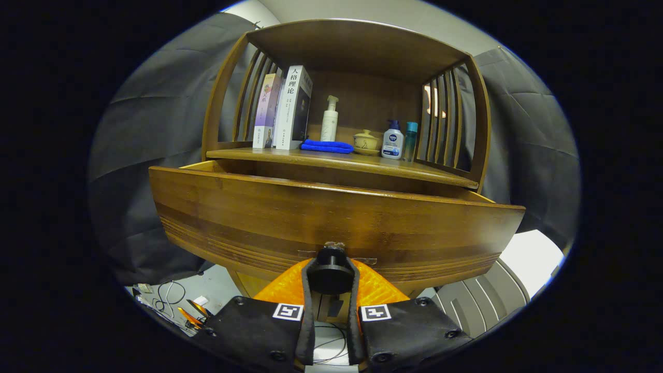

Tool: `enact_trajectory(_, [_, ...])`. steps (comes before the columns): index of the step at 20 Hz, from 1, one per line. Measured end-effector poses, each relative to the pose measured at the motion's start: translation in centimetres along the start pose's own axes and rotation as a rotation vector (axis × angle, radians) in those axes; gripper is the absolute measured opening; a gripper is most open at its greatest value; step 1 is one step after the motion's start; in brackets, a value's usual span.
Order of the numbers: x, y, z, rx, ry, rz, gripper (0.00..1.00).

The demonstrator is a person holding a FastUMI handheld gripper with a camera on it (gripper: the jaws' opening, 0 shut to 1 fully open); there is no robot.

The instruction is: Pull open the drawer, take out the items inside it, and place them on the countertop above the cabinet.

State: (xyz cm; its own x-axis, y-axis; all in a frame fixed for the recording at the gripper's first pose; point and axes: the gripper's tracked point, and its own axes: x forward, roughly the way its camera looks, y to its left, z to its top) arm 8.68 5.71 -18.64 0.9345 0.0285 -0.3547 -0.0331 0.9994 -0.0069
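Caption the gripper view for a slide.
Tool shut on the round drawer knob, wooden drawer pulled partly open below the countertop.

Cloth-walled booth (140, 155) staged homelike: wooden cabinet (336, 217), books (292, 106), toiletries (392, 140).

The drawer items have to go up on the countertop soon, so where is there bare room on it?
With the gripper shut on the drawer knob, the countertop is bare along its front edge. The back row is crowded: books, blue cloth, pump bottle, lidded cup, two small bottles.
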Motion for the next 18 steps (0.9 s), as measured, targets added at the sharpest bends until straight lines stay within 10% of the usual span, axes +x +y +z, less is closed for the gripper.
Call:
enact_trajectory(10, [-3.3, 0.8, -1.9, 0.006, 0.032, 0.005, 0.26])
enact_trajectory(18, [-6.2, -0.2, 2.3, 0.034, -0.051, 0.008, 0.99])
